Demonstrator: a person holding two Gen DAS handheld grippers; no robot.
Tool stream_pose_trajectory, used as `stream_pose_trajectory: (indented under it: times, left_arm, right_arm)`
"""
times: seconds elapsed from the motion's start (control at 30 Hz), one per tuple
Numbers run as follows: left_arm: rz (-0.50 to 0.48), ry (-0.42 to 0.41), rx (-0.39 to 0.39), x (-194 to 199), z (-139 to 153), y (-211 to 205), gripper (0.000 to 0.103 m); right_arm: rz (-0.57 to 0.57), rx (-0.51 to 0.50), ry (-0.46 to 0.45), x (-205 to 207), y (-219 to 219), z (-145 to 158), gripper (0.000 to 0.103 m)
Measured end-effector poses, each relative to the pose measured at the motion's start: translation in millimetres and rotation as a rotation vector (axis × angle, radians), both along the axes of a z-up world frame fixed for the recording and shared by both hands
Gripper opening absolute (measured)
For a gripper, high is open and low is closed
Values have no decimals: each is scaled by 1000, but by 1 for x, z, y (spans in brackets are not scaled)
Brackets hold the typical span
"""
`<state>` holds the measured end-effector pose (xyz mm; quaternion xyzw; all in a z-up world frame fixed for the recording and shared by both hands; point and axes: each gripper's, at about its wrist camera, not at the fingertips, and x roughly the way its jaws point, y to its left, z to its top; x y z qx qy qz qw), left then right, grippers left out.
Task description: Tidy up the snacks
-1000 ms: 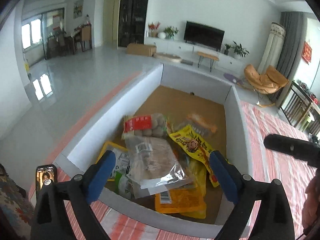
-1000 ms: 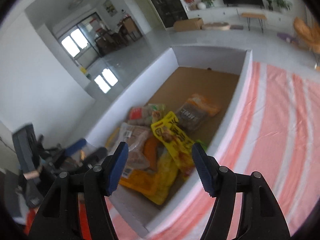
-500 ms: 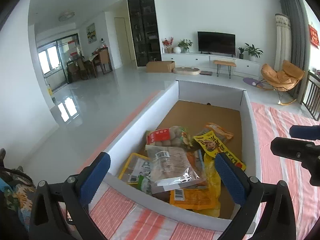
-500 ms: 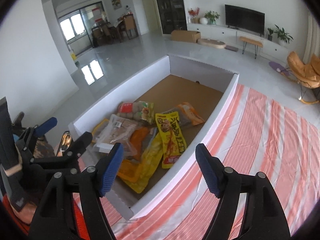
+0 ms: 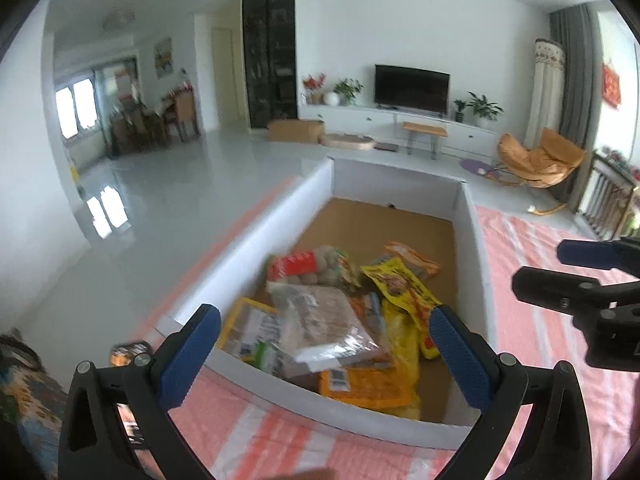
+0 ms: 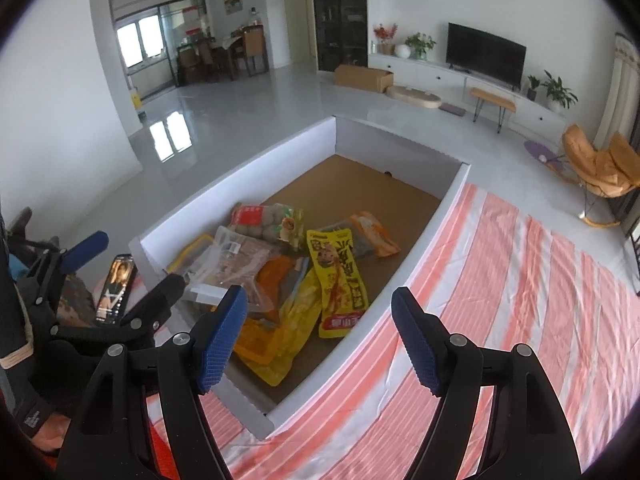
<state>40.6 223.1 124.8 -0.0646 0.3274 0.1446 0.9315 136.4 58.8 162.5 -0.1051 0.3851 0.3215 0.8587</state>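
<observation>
Shallow white-walled box [image 6: 256,156] with brown cardboard floor on striped orange-white cloth [image 6: 520,300]; long axis near to far. Snack packets heaped at near end, far half bare.

Yellow packet [image 6: 338,276]: long axis near-far, red band at near end, cartoon face, Chinese writing not readable. Clear bag [image 5: 324,320] with barcode label on top of pile. 1 red-labelled bag of round balls [image 6: 264,220] at far left of pile. Orange packet [image 6: 374,232] at far right. Exact count of packets cannot tell, they overlap.

Left gripper [image 5: 324,356] fingers spread wide, holding nothing, above near wall. Right gripper [image 6: 318,344] same, empty. Phone [image 6: 116,288] at left, screen lit.
</observation>
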Motion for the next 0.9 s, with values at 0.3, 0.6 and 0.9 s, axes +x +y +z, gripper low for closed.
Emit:
stream_pose_trajectory:
  times: [0.3, 0.6, 0.9]
  left_arm:
    - [7, 78, -38, 12, -5, 3, 103]
    - [1, 113, -92, 24, -9, 10, 103]
    - [25, 141, -65, 29, -14, 17, 103]
  right_arm:
    - [-11, -17, -9, 2, 4, -3, 78]
    - [-25, -11, 9, 7, 5, -5, 78]
    - [-44, -9, 12, 14, 5, -6, 78]
